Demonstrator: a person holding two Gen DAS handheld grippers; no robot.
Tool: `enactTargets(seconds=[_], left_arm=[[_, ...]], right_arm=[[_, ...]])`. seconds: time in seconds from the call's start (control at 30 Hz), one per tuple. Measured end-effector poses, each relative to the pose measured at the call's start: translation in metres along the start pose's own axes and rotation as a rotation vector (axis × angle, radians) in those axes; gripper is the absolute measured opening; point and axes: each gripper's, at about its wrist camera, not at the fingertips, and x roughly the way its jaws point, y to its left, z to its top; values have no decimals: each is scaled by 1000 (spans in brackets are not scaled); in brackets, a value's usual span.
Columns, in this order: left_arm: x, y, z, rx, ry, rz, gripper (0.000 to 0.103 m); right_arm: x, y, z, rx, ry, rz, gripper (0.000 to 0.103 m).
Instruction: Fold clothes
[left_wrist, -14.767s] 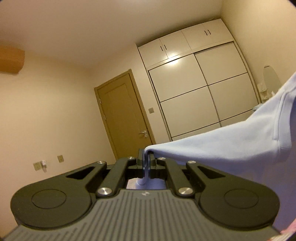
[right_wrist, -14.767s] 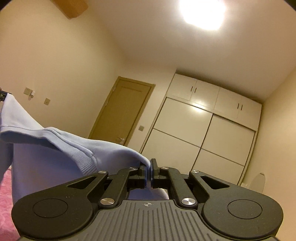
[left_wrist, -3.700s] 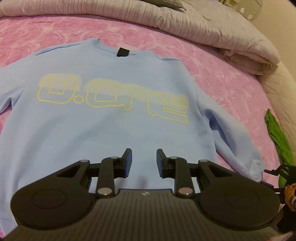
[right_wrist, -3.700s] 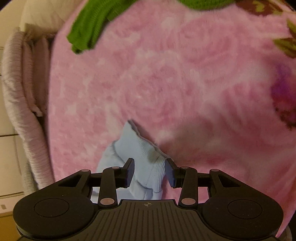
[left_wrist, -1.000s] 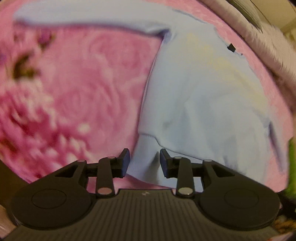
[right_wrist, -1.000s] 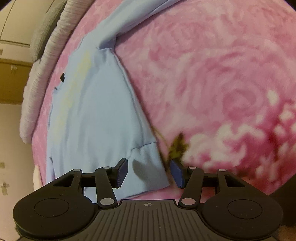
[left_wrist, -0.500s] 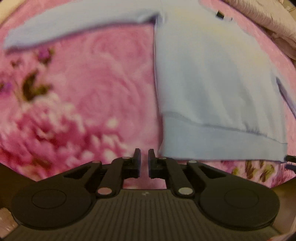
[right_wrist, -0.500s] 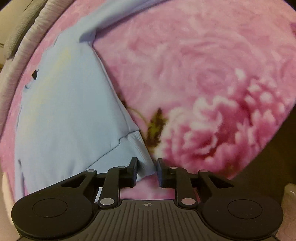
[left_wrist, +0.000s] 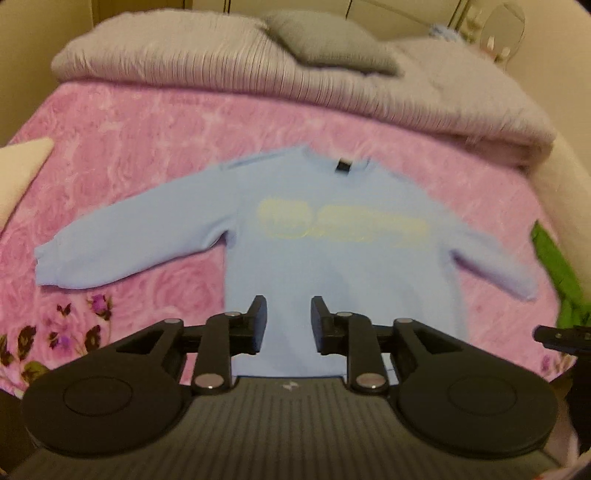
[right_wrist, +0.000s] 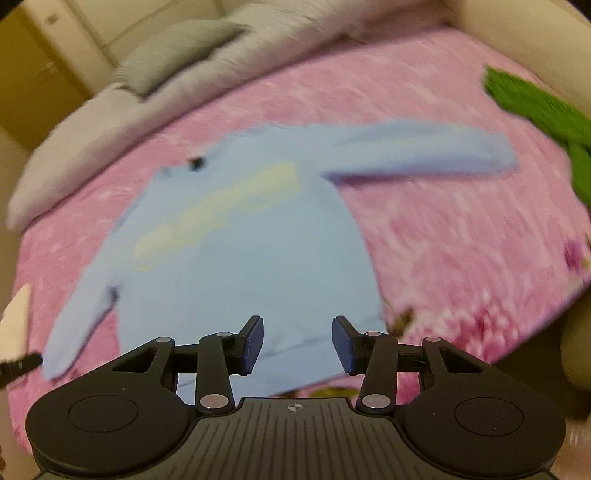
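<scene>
We hold the left claw (left_wrist: 289, 325) and the right claw (right_wrist: 297, 343) above the bed, both angled downward. The jaws of each claw are opening, and nothing sits between them; the fabric seen in the gap lies on the bed below, apart from the pads

The light blue long-sleeved sweatshirt with pale yellow lettering on its chest (left_wrist: 332, 240) lies flat and face up on the pink rose-patterned plush blanket (left_wrist: 129, 140) that covers the bed. Its collar, marked by a small black neck tag (left_wrist: 342, 167), points toward the head of the bed. Both sleeves are spread outward: in the left wrist view one sleeve (left_wrist: 129, 236) reaches toward the left edge and the other runs toward the right. In the right wrist view the sweatshirt (right_wrist: 240, 251) appears turned diagonally, with one sleeve stretched toward the upper right. The hem lies nearest to us, partly hidden behind the claw bodies

Beyond the collar, a folded grey ribbed quilt (left_wrist: 258, 74) runs across the head of the bed, with a grey cushion (left_wrist: 332, 48) on top of it. A bright green knitted garment (left_wrist: 554, 266) lies near the right edge of the blanket, well apart from the sweatshirt body and near its right cuff. Both views are blurred, so we cannot read the lettering
</scene>
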Motion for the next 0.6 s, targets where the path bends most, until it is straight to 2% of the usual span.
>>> enactTargets(seconds=[0.17, 0.27, 0.43, 0.6], left_arm=[[-33, -48, -28, -66, -3, 96, 22], [-47, -80, -53, -101, -4, 108, 22], [-74, -123, -88, -138, -12, 131, 23], [-96, -145, -101, -136, -30, 201, 25]], right_arm=[[-38, -4, 18, -142, -66, 55, 45], [-61, -22, 14, -232, -75, 48, 45], [-76, -61, 3, -311, -40, 27, 45], [-85, -81, -2, -358, -15, 51, 45]])
